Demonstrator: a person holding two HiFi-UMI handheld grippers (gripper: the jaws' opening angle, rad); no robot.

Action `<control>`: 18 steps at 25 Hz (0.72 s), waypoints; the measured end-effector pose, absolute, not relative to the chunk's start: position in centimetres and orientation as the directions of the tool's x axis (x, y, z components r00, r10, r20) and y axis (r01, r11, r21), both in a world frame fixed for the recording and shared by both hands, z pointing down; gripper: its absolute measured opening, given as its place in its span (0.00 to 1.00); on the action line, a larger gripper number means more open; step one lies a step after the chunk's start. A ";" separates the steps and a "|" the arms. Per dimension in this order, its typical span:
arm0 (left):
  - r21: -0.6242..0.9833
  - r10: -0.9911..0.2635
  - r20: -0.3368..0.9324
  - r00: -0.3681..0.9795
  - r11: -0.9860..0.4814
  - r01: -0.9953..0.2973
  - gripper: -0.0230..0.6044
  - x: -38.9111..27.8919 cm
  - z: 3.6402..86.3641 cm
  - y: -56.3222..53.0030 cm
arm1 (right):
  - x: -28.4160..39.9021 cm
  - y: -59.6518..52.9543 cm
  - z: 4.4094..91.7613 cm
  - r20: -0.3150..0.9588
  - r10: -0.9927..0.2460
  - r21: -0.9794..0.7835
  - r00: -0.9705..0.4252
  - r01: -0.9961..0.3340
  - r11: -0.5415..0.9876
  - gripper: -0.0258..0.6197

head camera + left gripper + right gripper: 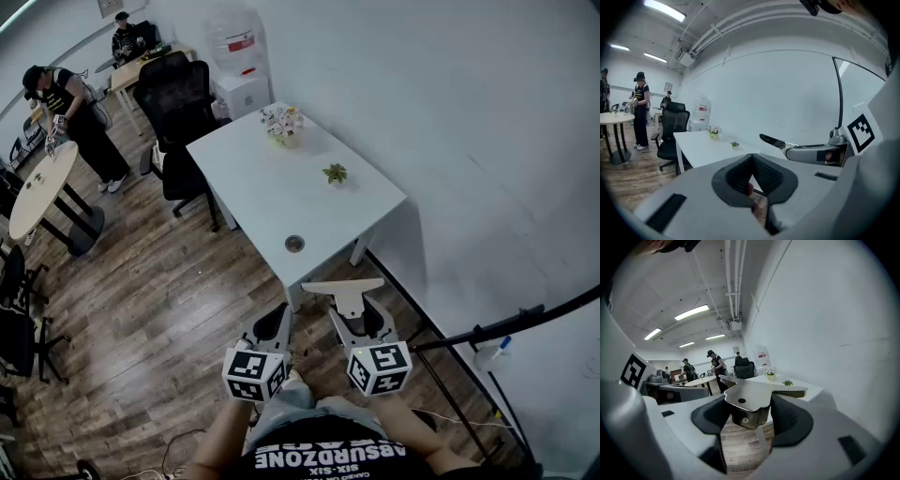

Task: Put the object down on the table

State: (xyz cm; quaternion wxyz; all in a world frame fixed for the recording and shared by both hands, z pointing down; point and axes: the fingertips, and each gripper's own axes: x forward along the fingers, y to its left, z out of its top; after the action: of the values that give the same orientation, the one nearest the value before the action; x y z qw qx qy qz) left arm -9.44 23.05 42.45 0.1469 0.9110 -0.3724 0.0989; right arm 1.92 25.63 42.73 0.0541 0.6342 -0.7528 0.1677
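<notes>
Grey metal bracket [347, 292] clamped in right gripper [361, 321], jaws wide, near white table [272, 192]; left gripper [752, 161] closed, empty.

"ABSURDZONE", "SIX-SIX" on the person's shirt [328, 457]

Quick look at my rig: left gripper [272, 326] and right gripper [361, 317] are light grey plastic shells with dark ribbed finger pads [769, 174]. Behind those pads each carries a white cube [379, 367] of black square markers. The shirt's a black T-shirt [328, 459] with white lettering.
</notes>
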 end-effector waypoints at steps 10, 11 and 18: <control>0.189 -0.658 0.265 0.705 -0.681 -0.707 0.04 -11.5 41.7 20.4 | 0.2 22.9 42.4 0.290 -0.938 -0.159 -0.191 -0.976 0.150 0.44; 0.187 -0.657 0.262 0.707 -0.684 -0.705 0.04 -11.7 41.6 20.1 | -0.1 22.5 42.4 0.287 -0.939 -0.157 -0.188 -0.977 0.147 0.44; 0.197 -0.652 0.263 0.711 -0.685 -0.701 0.04 -12.9 42.4 19.1 | -1.6 21.2 42.7 0.288 -0.938 -0.184 -0.193 -0.972 0.143 0.44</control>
State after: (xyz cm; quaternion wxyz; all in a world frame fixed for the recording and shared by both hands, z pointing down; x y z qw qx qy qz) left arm -12.86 19.07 42.42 0.1426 0.9139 -0.3703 0.0859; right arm -1.56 21.19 42.75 0.0519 0.6332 -0.7543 0.1656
